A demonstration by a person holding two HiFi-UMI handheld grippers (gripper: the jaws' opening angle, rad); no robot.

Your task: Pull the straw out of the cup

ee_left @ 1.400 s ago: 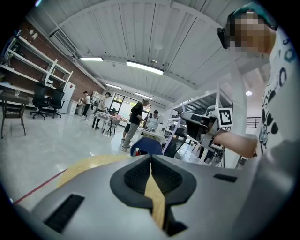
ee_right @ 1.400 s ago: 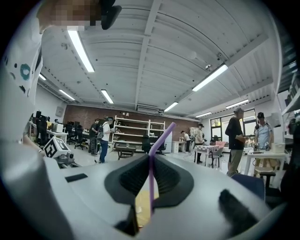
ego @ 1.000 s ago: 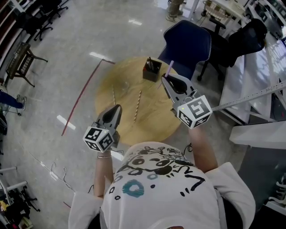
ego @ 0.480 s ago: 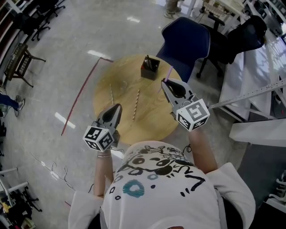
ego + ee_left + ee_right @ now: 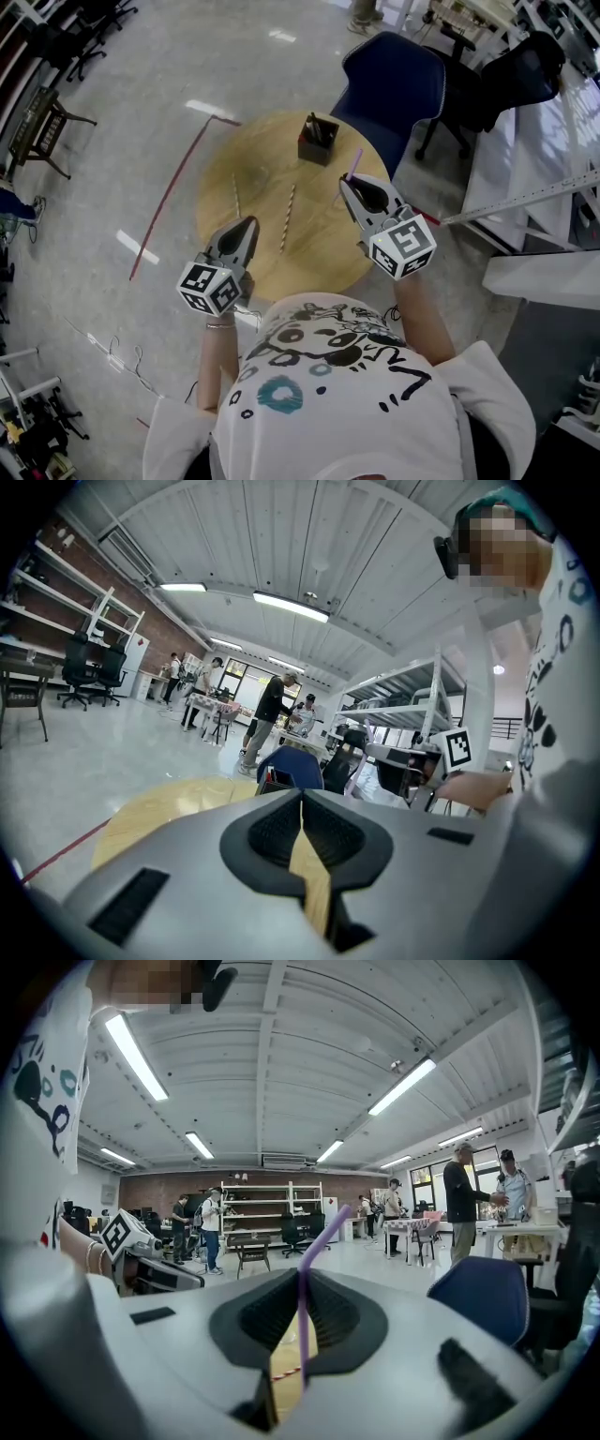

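Observation:
A dark square cup (image 5: pixel 319 141) with several straws in it stands at the far side of the round wooden table (image 5: pixel 314 248). My right gripper (image 5: pixel 346 179) is shut on a purple straw (image 5: pixel 354 161), held in the air to the right of the cup and clear of it. In the right gripper view the purple straw (image 5: pixel 317 1235) rises from between the closed jaws of the right gripper (image 5: pixel 302 1277). My left gripper (image 5: pixel 251 222) hovers over the table's near left edge, shut with nothing in it. The left gripper (image 5: pixel 301 801) points toward the cup (image 5: pixel 273 781).
Two striped straws lie on the table, one (image 5: pixel 288 217) near the middle and one (image 5: pixel 235 197) further left. A blue chair (image 5: pixel 394 80) stands behind the table. A black office chair (image 5: pixel 511 80) and white shelving are to the right. People stand far off.
My right gripper has drawn back from the cup toward the person with the purple straw in it. The left gripper has barely moved.

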